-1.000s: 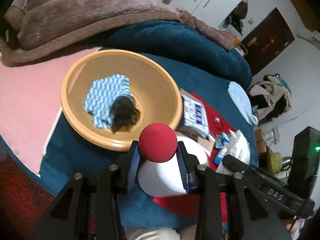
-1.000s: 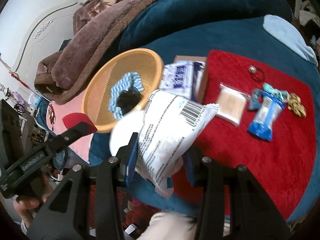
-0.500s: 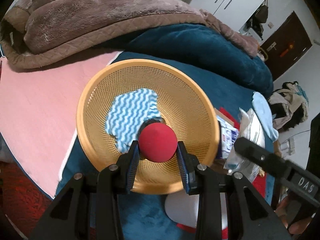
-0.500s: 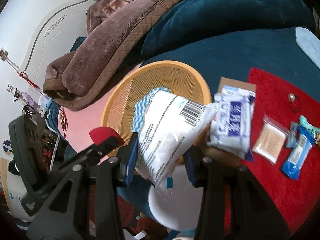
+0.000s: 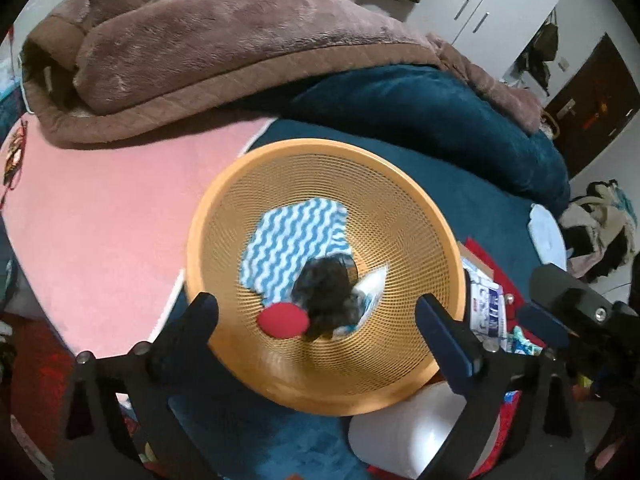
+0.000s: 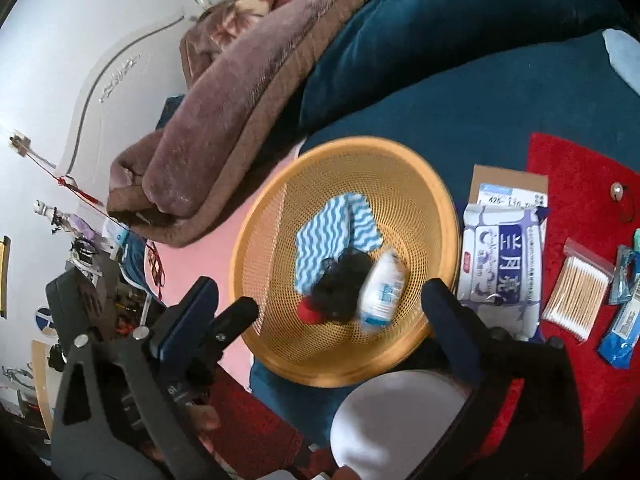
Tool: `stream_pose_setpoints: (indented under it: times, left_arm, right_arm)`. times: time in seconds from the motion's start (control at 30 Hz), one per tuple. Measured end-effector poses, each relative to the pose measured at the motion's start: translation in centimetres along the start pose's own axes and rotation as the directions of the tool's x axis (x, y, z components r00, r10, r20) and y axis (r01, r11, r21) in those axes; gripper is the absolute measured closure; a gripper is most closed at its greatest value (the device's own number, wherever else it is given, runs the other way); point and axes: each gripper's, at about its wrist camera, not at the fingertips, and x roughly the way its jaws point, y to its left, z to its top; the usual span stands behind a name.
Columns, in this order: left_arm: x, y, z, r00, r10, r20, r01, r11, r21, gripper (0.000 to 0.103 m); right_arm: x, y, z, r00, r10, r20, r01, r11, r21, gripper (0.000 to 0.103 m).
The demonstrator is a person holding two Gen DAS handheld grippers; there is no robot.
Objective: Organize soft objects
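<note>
An orange mesh basket (image 5: 408,216) (image 6: 436,196) sits on the blue bed cover. In it lie a blue-and-white wavy cloth (image 5: 292,240) (image 6: 332,232), a dark fluffy item (image 5: 328,296) (image 6: 340,284), a red ball (image 5: 283,320) (image 6: 307,314) and a white plastic bag (image 6: 382,292), partly seen in the left wrist view (image 5: 370,286). My left gripper (image 5: 316,320) is open and empty above the basket's near rim. My right gripper (image 6: 320,308) is open and empty above the basket.
A brown blanket (image 5: 224,48) (image 6: 240,92) is heaped behind the basket. A white round object (image 5: 416,432) (image 6: 392,424) lies below the grippers. On the red mat (image 6: 580,176) lie a wet-wipes pack (image 6: 500,264), cotton swabs (image 6: 576,296) and blue packets (image 6: 620,332). A pink sheet (image 5: 100,232) lies left.
My left gripper has opened and the red ball now lies in the basket. My right gripper has opened and the white bag has dropped into the basket.
</note>
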Motion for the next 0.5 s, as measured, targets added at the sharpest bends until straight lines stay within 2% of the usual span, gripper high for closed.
stream_pose_setpoints:
  times: [0.13, 0.3, 0.5]
  left_arm:
    - [-0.7, -0.1, -0.3, 0.999, 0.040, 0.010, -0.040, 0.999, 0.012, 0.001]
    - [-1.6, -0.6, -1.0, 0.999, 0.041, 0.011, -0.041, 0.999, 0.025, 0.001]
    - [-2.9, -1.3, -2.4, 0.999, 0.043, 0.011, -0.044, 0.998, 0.051, 0.001]
  right_arm:
    - [-1.0, 0.2, -0.3, 0.999, -0.039, 0.007, 0.039, 0.999, -0.031, 0.000]
    - [-2.0, 0.4, -1.5, 0.994, -0.112, 0.010, 0.112, 0.989, -0.092, 0.000]
    - [-3.7, -0.1, -3.0, 0.989, -0.143, 0.019, 0.145, 0.983, -0.116, 0.000]
